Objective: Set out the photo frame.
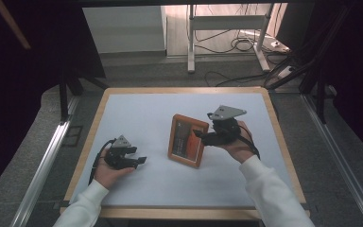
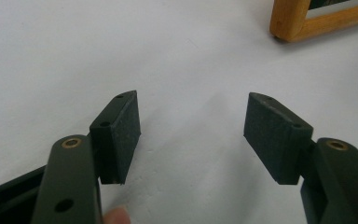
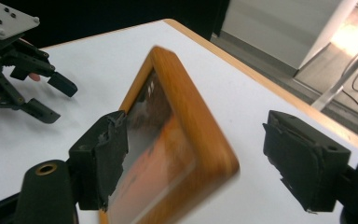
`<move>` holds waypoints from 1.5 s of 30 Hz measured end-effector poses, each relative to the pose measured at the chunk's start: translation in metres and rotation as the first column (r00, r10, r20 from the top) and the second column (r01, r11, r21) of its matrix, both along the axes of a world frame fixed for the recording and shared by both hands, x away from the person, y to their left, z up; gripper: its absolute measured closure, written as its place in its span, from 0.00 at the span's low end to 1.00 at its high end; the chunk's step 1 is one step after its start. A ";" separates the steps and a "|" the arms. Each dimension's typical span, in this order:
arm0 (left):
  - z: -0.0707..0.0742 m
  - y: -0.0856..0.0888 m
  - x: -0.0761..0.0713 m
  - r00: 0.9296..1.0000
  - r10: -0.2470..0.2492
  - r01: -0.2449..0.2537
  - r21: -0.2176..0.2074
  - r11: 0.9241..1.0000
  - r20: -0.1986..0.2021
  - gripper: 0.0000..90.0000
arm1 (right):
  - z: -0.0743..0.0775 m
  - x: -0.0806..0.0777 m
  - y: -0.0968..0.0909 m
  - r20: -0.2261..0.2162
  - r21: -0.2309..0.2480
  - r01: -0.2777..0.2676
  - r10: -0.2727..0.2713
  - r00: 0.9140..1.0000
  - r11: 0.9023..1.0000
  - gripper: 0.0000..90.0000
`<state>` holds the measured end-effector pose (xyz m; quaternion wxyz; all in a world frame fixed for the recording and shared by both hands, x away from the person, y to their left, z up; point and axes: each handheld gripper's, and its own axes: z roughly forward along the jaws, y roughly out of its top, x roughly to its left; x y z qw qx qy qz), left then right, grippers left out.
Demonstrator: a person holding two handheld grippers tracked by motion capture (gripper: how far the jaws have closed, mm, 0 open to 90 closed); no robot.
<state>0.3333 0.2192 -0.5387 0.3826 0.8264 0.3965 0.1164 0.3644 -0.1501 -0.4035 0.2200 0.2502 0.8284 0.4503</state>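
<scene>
A wooden picture frame (image 1: 184, 142) with an orange and dark picture stands tilted near the middle of the white table (image 1: 142, 118). My right gripper (image 1: 199, 135) is at the frame's right edge. In the right gripper view that gripper (image 3: 205, 163) is open, and the blurred frame (image 3: 186, 116) passes between its jaws, the left pad (image 3: 105, 154) close against the glass. My left gripper (image 1: 141, 161) rests low at the table's front left, apart from the frame. It (image 2: 191, 135) is open over bare table, with a corner of the frame (image 2: 298, 21) farther off. The left gripper (image 3: 58, 100) also shows beyond the frame.
A wooden rim (image 1: 179, 90) borders the table. Beyond its far edge, cables (image 1: 238, 45) and a metal stand (image 1: 191, 42) sit on the floor. An aluminium rail (image 1: 42, 165) runs along the left side, another rail (image 1: 345, 165) along the right.
</scene>
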 end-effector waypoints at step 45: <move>0.003 -0.003 -0.003 1.000 0.006 -0.006 -0.004 1.000 0.007 0.31 | -0.117 -0.052 0.019 -0.188 -0.136 -0.108 0.081 0.979 0.985 1.00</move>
